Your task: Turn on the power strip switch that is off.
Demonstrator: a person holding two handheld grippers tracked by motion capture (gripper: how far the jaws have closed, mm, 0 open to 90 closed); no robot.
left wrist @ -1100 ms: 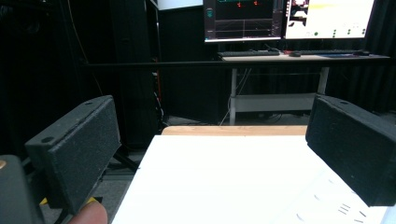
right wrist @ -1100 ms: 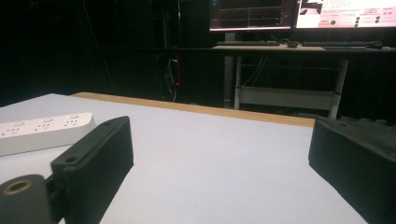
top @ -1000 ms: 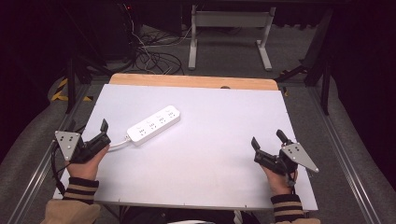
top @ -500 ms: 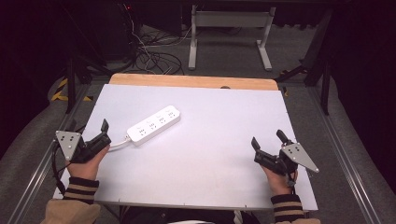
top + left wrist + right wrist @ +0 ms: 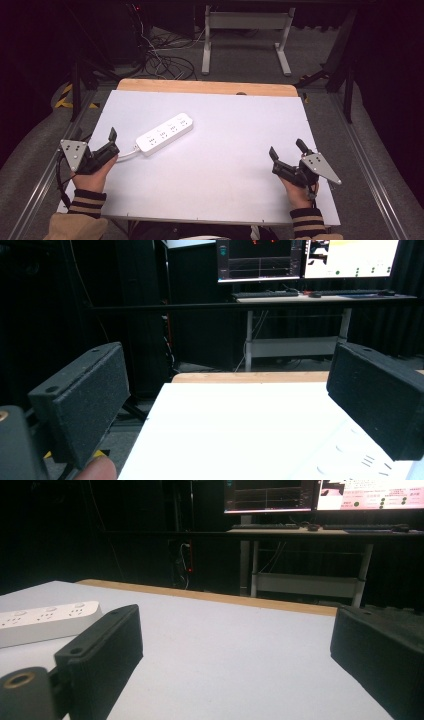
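We see no change over the last second: both grippers sit where they were, the strip too, so we judge the work not yet begun. One power strip point(image 5: 164, 133) lies left of centre in the high view, slanting, its cord end toward the left gripper point(image 5: 97, 142), near but apart. The left gripper's jaws are spread, empty. The right gripper point(image 5: 286, 148), lower right, is likewise spread and empty, well apart from the strip. Count: one strip, two grippers, one table point(image 5: 235, 125).
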